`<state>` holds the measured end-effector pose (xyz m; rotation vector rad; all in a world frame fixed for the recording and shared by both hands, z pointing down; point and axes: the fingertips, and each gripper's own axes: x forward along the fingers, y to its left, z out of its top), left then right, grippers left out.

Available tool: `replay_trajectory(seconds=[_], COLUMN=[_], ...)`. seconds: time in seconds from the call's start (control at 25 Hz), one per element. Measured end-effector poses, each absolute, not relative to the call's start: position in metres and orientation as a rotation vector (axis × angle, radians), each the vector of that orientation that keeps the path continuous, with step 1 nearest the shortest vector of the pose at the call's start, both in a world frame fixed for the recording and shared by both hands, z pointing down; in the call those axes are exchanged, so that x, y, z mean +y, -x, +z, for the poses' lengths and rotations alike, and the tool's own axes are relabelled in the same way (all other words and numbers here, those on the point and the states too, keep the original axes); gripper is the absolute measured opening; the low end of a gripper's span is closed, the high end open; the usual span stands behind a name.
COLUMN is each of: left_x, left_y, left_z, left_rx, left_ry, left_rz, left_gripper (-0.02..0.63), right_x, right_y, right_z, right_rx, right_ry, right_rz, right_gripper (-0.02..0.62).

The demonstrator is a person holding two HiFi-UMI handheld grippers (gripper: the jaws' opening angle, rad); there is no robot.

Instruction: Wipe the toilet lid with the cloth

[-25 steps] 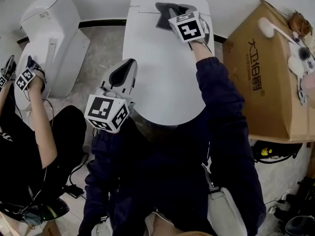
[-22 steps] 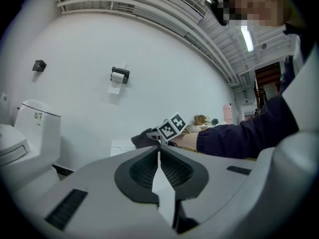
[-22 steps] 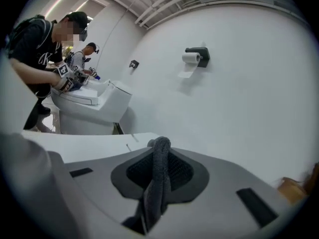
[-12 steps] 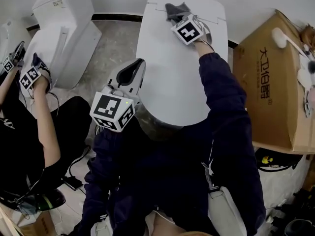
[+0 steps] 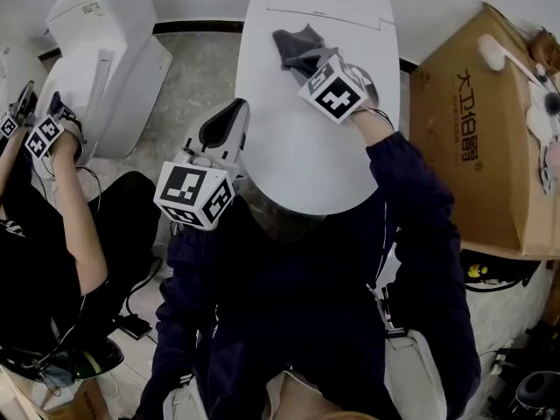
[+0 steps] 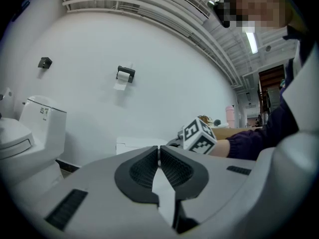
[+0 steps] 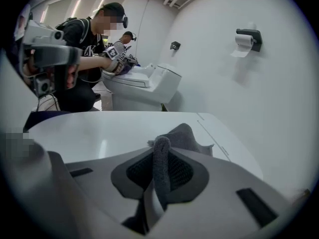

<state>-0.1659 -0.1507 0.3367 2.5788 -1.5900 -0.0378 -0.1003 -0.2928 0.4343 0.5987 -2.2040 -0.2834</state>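
A white toilet lid point(image 5: 306, 156) lies shut below me, also broad and glossy in the right gripper view point(image 7: 114, 133). A dark grey cloth point(image 5: 296, 47) rests on the lid's far half. My right gripper point(image 5: 306, 64) is shut on the cloth point(image 7: 162, 163), a fold of it pinched between the jaws and the rest spread ahead on the lid. My left gripper point(image 5: 226, 128) hangs at the lid's left edge, jaws shut with nothing in them point(image 6: 159, 167). From the left gripper view the right gripper's marker cube point(image 6: 198, 136) shows over the lid.
A brown cardboard box point(image 5: 477, 138) stands close on the right of the toilet. A second white toilet point(image 5: 109, 59) stands at the left, where another person point(image 5: 61, 226) works with grippers. The wall point(image 7: 239, 93) with a paper holder point(image 7: 246, 38) is behind the lid.
My right gripper has dragged the cloth back from the lid's far edge toward me, along the lid's surface. The left gripper has stayed at the lid's left edge.
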Motion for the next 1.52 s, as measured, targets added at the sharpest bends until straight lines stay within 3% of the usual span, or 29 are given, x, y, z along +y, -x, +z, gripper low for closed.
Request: replay_trajectory(seconds=[0.48, 0.84, 1.08, 1.52], left_x=[-0.156, -0.165, -0.172, -0.158], left_y=[0.165, 0.152, 0.148, 0.174], left_z=[0.329, 0.323, 0.317, 0.322], left_rx=[-1.596, -1.576, -1.571, -1.623], left_ry=[-2.584, -2.6, -2.609, -2.576], left_rz=[-0.061, -0.096, -0.115, -0.085], left_gripper=[0.018, 0.018, 0.018, 0.018], right_x=[-0.087, -0.017, -0.083, -0.337], right_y=[0.093, 0.076, 0.079, 0.131], right_z=[0.447, 0.452, 0.435, 0.364], right_rx=[-2.277, -2.253, -2.275, -2.331], right_ry=[-0.194, 0.019, -0.185, -0.83], right_rz=[-0.237, -0.117, -0.219, -0.38], right_gripper=[0.058, 0.058, 0.058, 0.058])
